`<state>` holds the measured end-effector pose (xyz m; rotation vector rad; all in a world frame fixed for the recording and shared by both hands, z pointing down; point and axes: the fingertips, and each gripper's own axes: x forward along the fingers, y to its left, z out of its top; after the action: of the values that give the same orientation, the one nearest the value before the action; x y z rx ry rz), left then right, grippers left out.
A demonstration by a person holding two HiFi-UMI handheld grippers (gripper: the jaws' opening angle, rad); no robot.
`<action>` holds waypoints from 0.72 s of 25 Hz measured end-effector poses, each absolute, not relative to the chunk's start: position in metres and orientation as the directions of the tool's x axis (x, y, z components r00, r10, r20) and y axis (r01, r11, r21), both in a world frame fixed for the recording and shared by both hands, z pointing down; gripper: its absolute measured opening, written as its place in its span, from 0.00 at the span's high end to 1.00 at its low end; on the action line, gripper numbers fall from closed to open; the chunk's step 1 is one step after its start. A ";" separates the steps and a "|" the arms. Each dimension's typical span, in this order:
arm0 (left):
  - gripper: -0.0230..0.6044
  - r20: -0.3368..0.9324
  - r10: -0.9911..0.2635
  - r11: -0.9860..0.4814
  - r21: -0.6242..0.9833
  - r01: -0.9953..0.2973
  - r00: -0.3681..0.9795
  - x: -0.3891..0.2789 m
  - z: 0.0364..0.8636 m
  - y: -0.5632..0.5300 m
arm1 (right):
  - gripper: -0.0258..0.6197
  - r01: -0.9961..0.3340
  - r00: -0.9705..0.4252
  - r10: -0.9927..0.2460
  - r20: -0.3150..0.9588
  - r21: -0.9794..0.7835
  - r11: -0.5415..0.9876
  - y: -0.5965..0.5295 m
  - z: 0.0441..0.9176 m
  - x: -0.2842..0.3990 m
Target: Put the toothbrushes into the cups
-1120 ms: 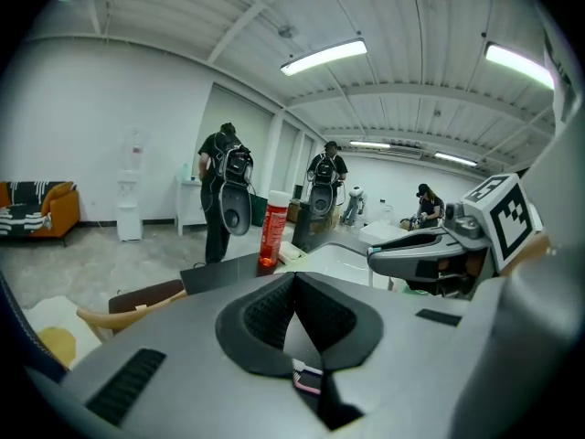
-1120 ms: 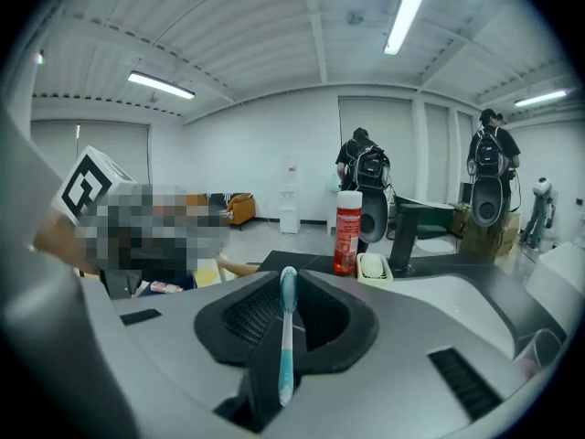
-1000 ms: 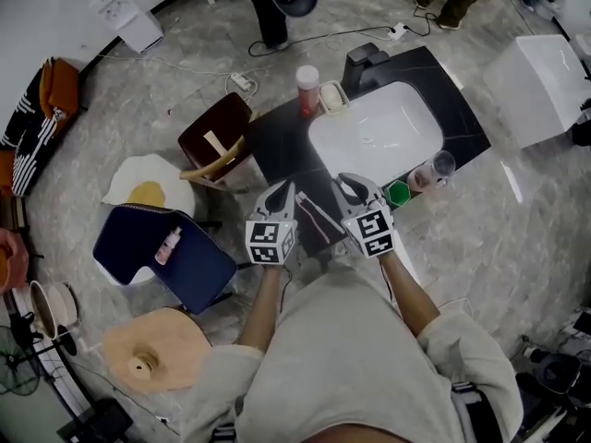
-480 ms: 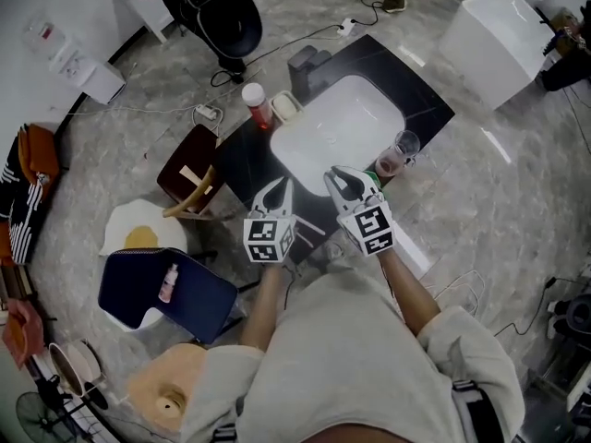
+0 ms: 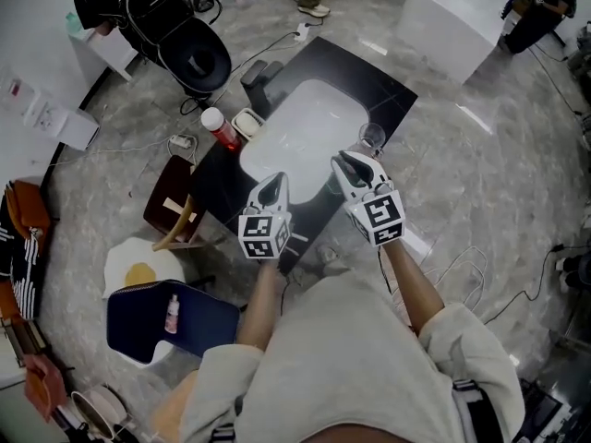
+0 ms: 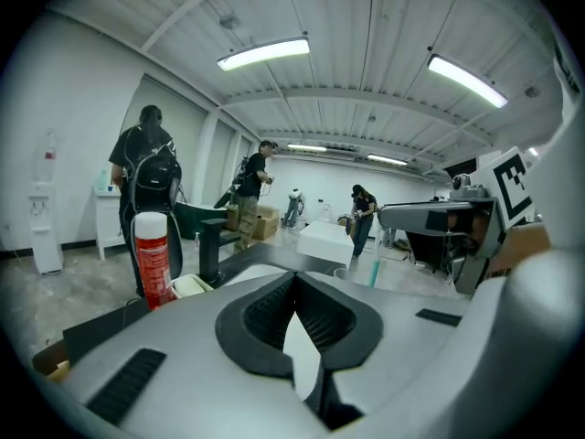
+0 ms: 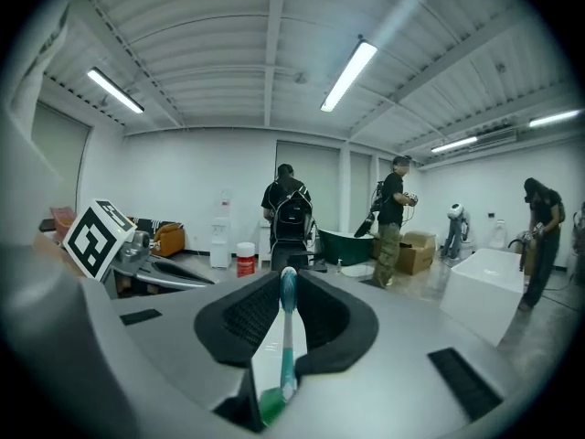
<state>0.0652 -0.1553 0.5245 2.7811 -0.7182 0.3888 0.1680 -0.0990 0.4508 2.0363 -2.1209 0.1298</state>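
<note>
Since a second ago both tongs have travelled from the near edge of the black tabletop (image 5: 369, 79) to the rim of the white sink (image 5: 305, 123).

Hard to read: whatever sits on the tabletop under the right tongs (image 5: 346, 162) is covered by them. The toothbrush head cannot be made out. No second toothbrush can be made out.

Surface and room: a red can (image 5: 220, 129), a soap dish (image 5: 247, 121) and a dark faucet (image 5: 259, 71) stand at the sink's far-left side; a clear cup (image 5: 372, 137) stands just beyond the right tongs. Grey marble floor (image 5: 480, 164). Ribbed white ceiling with strip lights (image 7: 348, 75); several people (image 7: 291, 205) stand in the background.

Pose: both forearms reach forward, and both grippers point roughly level across the room. The left tongs (image 5: 274, 183) have their pads together at the tips with nothing between them. The right tongs are narrow, clamped on a teal toothbrush (image 7: 285, 337) that hangs down from the tips, above the tabletop near the clear cup.
</note>
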 end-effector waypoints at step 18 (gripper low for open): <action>0.92 0.340 -0.286 -0.918 0.170 -0.358 0.896 0.172 0.532 -0.145 | 0.84 -0.986 0.161 -0.970 0.180 0.063 -0.152 -0.080 0.447 0.292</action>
<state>0.1721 -0.1452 0.5323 2.8339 -0.4882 0.4575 0.2924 -0.0802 0.4473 2.2620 -1.9282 0.1447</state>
